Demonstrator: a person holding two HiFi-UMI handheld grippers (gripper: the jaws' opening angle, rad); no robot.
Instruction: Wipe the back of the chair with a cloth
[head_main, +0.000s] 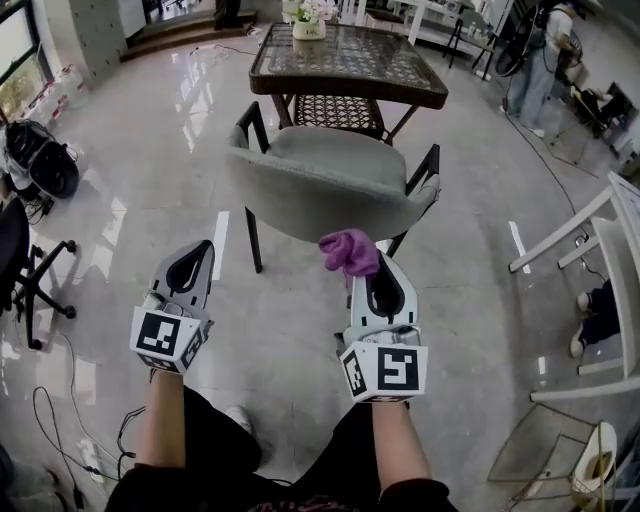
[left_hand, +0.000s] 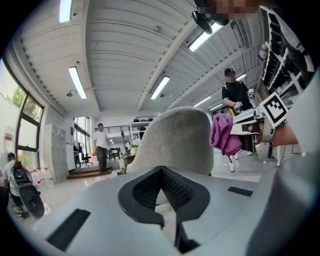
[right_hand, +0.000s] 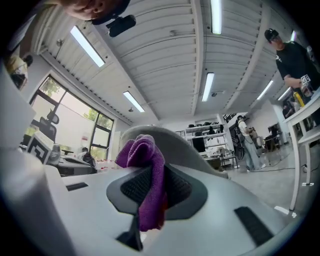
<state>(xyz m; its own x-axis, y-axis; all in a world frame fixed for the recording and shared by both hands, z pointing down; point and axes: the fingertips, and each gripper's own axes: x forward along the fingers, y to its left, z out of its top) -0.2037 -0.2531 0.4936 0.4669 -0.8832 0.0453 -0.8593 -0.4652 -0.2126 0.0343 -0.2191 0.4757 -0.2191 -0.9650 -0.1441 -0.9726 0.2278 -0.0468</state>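
1. Grey upholstered chair (head_main: 320, 180): it stands on thin dark legs on a glossy floor, its curved back turned toward the person and its seat facing a glass-topped table (head_main: 345, 60). The shell looks stiff and its fabric slightly rough. The frame seems light, so it would probably slide under a hard push. The top rim of the back looks like the best place to steady it.
2. Left gripper (head_main: 205, 250): its jaws are pressed together on nothing. It is held low, short of the chair back and to its left.
3. Right gripper (head_main: 380, 270): its jaws are pinched on the purple cloth (head_main: 350, 252), level with the lower right of the chair back.
4. Purple cloth, right gripper view (right_hand: 147, 185): it is gripped along a bunched fold, with a loose tuft bulging beyond the jaw tips. Whether it touches the chair cannot be told. It appears soft, light and limp, likely to crumple, not slip. The tuft should meet the fabric first, ahead of the hard jaws.
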